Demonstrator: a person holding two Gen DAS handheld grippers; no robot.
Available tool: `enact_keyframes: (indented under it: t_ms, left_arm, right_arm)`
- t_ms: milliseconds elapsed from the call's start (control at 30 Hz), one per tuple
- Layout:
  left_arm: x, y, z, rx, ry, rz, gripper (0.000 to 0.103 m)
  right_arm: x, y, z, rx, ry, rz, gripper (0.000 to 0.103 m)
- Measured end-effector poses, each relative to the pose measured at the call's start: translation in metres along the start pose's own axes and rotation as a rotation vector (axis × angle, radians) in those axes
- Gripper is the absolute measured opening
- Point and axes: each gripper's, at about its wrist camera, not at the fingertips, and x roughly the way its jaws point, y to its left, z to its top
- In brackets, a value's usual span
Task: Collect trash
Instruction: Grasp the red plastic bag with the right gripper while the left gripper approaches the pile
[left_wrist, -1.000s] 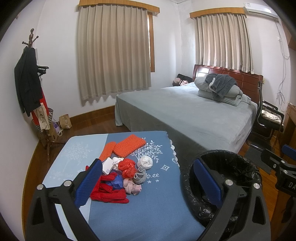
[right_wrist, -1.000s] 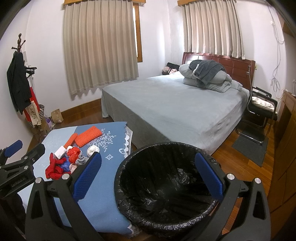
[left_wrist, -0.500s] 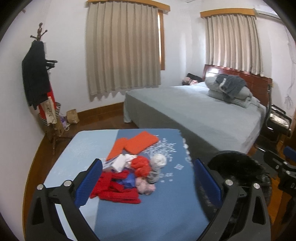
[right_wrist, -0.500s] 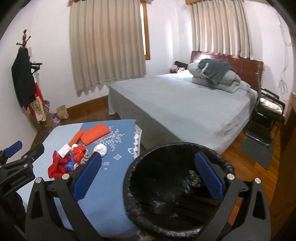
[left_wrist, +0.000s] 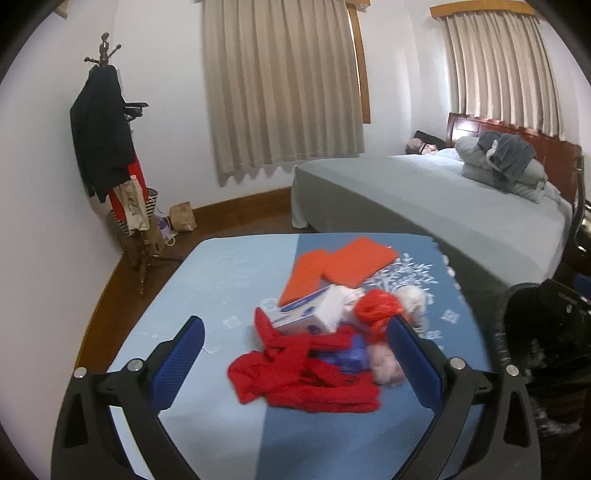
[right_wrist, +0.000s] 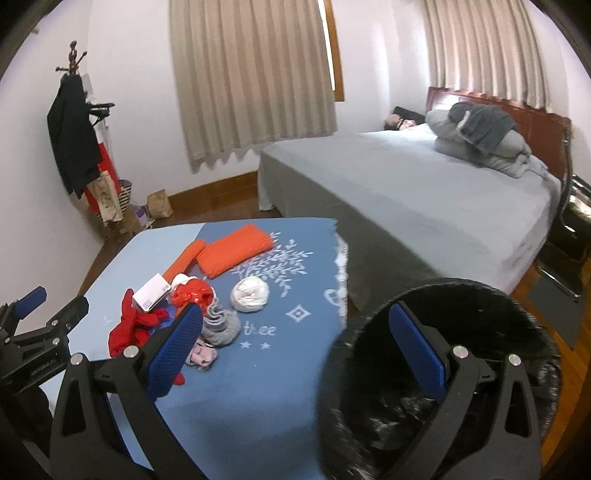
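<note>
A pile lies on the blue-covered table (left_wrist: 229, 280): a white box (left_wrist: 308, 314), a crumpled red plastic bag (left_wrist: 376, 306), red gloves (left_wrist: 303, 376), a white paper ball (right_wrist: 250, 293), grey and pink socks (right_wrist: 221, 325), and folded orange knitwear (left_wrist: 343, 267). My left gripper (left_wrist: 295, 365) is open, its jaws wide either side of the red gloves, above them. My right gripper (right_wrist: 295, 343) is open over the gap between the table's edge and the black-lined trash bin (right_wrist: 480, 295). The left gripper (right_wrist: 33, 332) also shows at the right wrist view's left edge.
A grey bed (right_wrist: 406, 192) with piled bedding stands behind the table. A coat rack (left_wrist: 110, 147) with hanging clothes and a paper bag (left_wrist: 183, 218) are in the left corner. A black chair (right_wrist: 572, 221) stands at far right on the wooden floor.
Both grippers have swung left and closer to the table. The pile has come between the left jaws, and the bin has slid to the right in both views.
</note>
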Motion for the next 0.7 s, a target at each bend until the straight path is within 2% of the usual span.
enact_keyframes:
  t_ms: [100, 233, 433, 700]
  left_arm:
    - [0.016, 0.007, -0.004, -0.008, 0.021, 0.004, 0.094]
    - [0.032, 0.011, -0.006, -0.013, 0.04, 0.021, 0.091]
    - [0.053, 0.028, -0.011, -0.045, 0.067, 0.043, 0.087]
    - [0.07, 0.039, -0.014, -0.043, 0.09, 0.05, 0.081]
  right_arm:
    - [0.021, 0.009, 0.002, -0.003, 0.011, 0.02, 0.094]
    - [0.046, 0.021, 0.004, -0.012, 0.037, 0.048, 0.083]
    - [0.084, 0.042, 0.001, -0.05, 0.08, 0.083, 0.077]
    - [0.111, 0.063, -0.009, -0.077, 0.143, 0.134, 0.07]
